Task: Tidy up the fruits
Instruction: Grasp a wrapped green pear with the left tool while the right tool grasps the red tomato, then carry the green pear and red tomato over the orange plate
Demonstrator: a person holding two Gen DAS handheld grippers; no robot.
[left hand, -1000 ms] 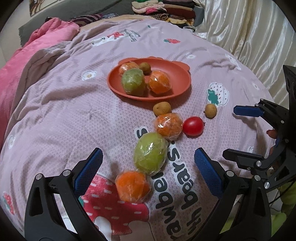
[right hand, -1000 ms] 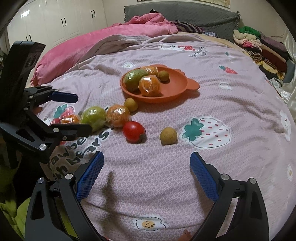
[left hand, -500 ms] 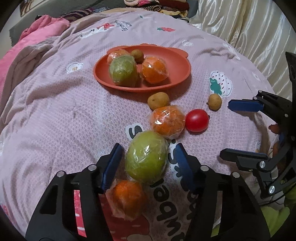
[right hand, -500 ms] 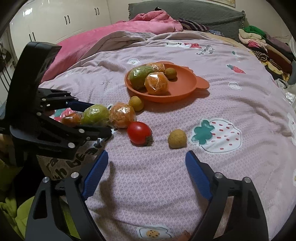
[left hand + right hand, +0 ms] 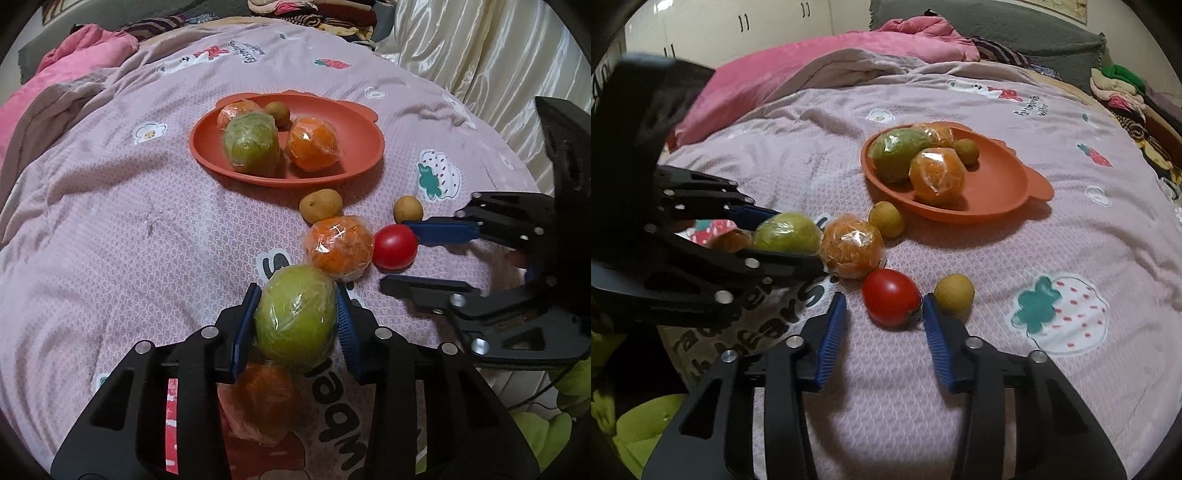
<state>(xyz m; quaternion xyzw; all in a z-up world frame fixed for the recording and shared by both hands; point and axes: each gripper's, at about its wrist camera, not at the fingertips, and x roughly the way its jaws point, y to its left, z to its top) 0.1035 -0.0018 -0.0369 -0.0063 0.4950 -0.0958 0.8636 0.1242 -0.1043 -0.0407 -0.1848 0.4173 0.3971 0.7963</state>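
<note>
My left gripper is closing, and its blue pads press both sides of a plastic-wrapped green fruit on the bedspread. A wrapped orange lies just under that gripper. My right gripper is closing around a red tomato. Its right pad touches the tomato and its left pad stands a little apart. The orange plate farther back holds a green fruit, two wrapped oranges and a small brown fruit. Between the grippers lies another wrapped orange.
Two small brown fruits lie loose in front of the plate. A pink blanket is bunched at the far left, folded clothes are stacked at the back right, and a cream curtain hangs beside the bed.
Both grippers' jaws have narrowed from wide open. The left one came forward around the green fruit and closed onto it. The right one moved up to the tomato.
</note>
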